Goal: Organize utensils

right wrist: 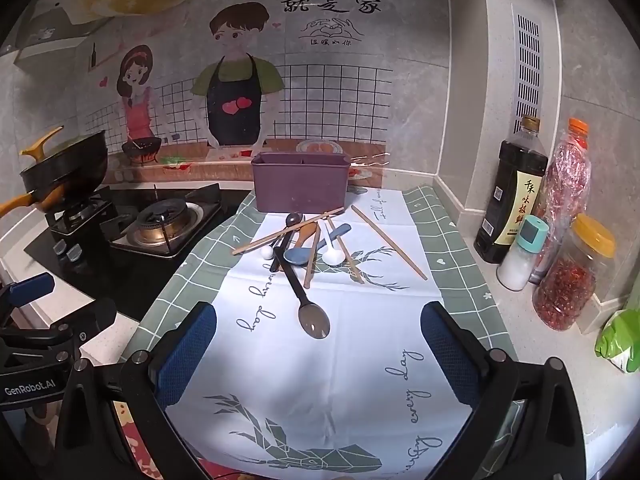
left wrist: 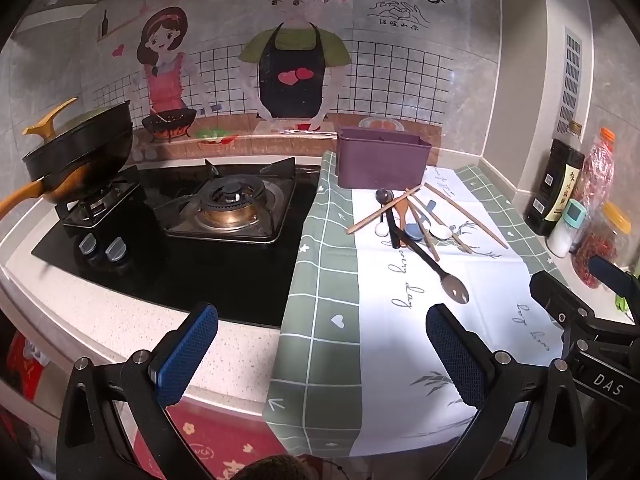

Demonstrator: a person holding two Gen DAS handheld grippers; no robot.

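Note:
A heap of utensils lies on the green-and-white cloth (right wrist: 360, 360): a long black spoon (right wrist: 304, 292) (left wrist: 436, 268), a blue spoon (right wrist: 298, 255), a white spoon (right wrist: 333, 256), a wooden spoon (right wrist: 306, 234) and several wooden chopsticks (right wrist: 388, 242) (left wrist: 466, 210). Behind the heap stands a purple utensil holder (right wrist: 301, 182) (left wrist: 382, 158), divided inside. My left gripper (left wrist: 322, 354) hovers open over the counter edge, short of the heap. Over the near part of the cloth, my right gripper (right wrist: 318, 354) is open too, nothing between its blue pads.
A gas stove (left wrist: 228, 204) with a black wok (left wrist: 80, 148) lies to the left. Along the right wall stand a dark sauce bottle (right wrist: 512, 196), a salt shaker (right wrist: 522, 254), a bottle and a jar of red chillies (right wrist: 572, 276), and a green bag (right wrist: 620, 340).

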